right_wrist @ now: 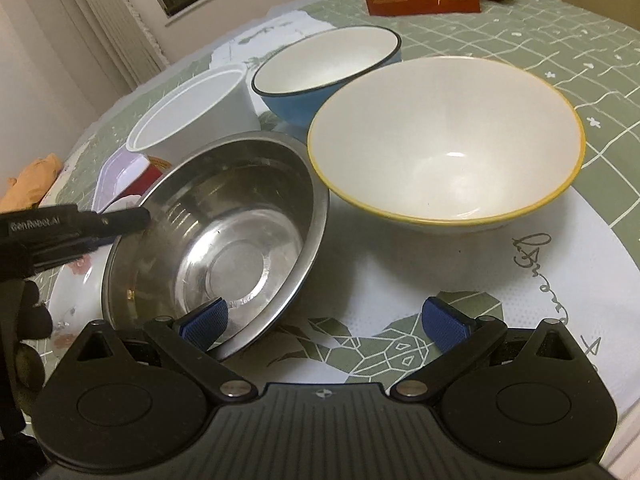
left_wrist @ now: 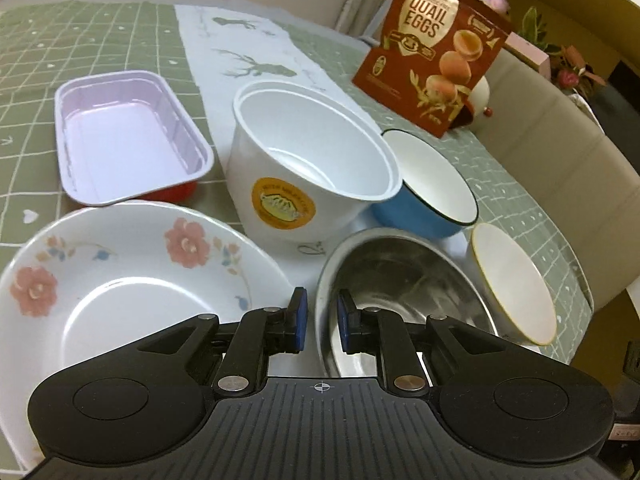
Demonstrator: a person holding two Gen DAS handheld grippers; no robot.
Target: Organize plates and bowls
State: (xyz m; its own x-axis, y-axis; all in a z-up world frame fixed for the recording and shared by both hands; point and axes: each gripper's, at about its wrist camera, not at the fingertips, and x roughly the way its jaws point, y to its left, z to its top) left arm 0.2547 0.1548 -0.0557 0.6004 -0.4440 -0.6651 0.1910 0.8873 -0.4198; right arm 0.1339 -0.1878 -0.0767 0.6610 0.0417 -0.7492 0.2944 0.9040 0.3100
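where a green grid-patterned tablecloth [left_wrist: 100, 40] covers the table under a pale runner with deer prints [left_wrist: 256, 56], a cream chair [left_wrist: 560, 152] stands beside it and a curtain [right_wrist: 100, 20] hangs behind. a quail eggs bag [left_wrist: 432, 48] stands at the back. the pink tray [left_wrist: 128, 136], white tub [left_wrist: 312, 160], blue bowl [left_wrist: 432, 184], steel bowl [left_wrist: 400, 292], yellow-rimmed bowl [right_wrist: 444, 140] and flowered plate [left_wrist: 120, 280] all sit empty, close together. the left gripper [left_wrist: 322, 318] hangs narrowly parted over the steel bowl's rim, grasping nothing; the right gripper [right_wrist: 332, 320] is spread wide, one pad inside the steel bowl.
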